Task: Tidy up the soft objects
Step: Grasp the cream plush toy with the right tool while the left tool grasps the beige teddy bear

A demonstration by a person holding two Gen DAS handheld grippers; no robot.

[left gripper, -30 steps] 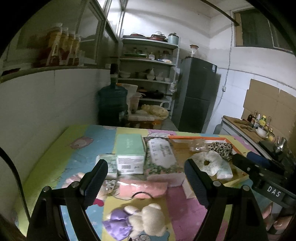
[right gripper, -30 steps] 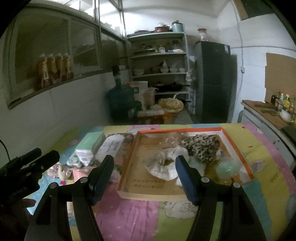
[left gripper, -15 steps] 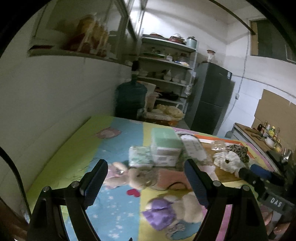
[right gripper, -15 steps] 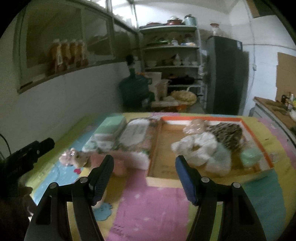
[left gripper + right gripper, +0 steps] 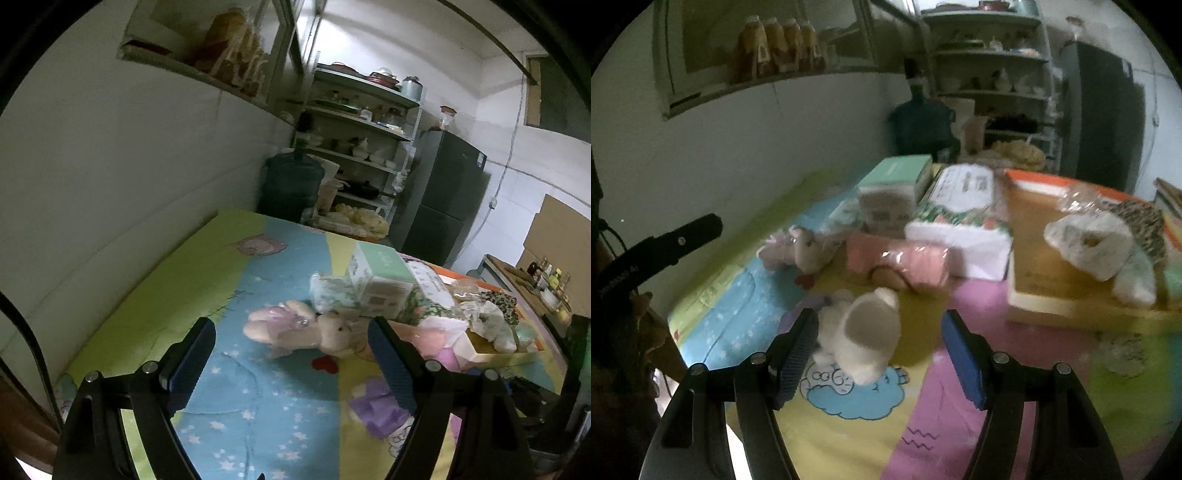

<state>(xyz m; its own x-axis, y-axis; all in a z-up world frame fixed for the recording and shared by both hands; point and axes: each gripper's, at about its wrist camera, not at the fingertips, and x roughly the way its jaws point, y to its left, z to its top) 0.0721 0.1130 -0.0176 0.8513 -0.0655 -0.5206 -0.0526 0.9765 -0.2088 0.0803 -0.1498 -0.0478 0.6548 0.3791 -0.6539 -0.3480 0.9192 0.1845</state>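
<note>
A bagged pink-and-white plush (image 5: 295, 326) lies on the colourful mat just beyond my open, empty left gripper (image 5: 291, 363); it also shows in the right wrist view (image 5: 798, 247). A white plush with a purple part (image 5: 862, 330) sits between the fingers of my open right gripper (image 5: 881, 354), untouched. A pink wrapped roll (image 5: 899, 264) lies behind it. An orange-rimmed cardboard tray (image 5: 1045, 295) at the right holds a white scrunchie (image 5: 1087, 243), a leopard-print piece (image 5: 1141, 218) and other soft items.
A green-topped box (image 5: 897, 188), a floral tissue pack (image 5: 962, 210) and a small patterned packet (image 5: 330, 291) stand mid-mat. A white wall runs along the left. A water jug (image 5: 290, 188), shelves and a dark fridge (image 5: 445, 206) stand behind the table.
Both grippers have swung left and lower. The left now faces the pink plush. The right has left the tray and now brackets the white plush.
</note>
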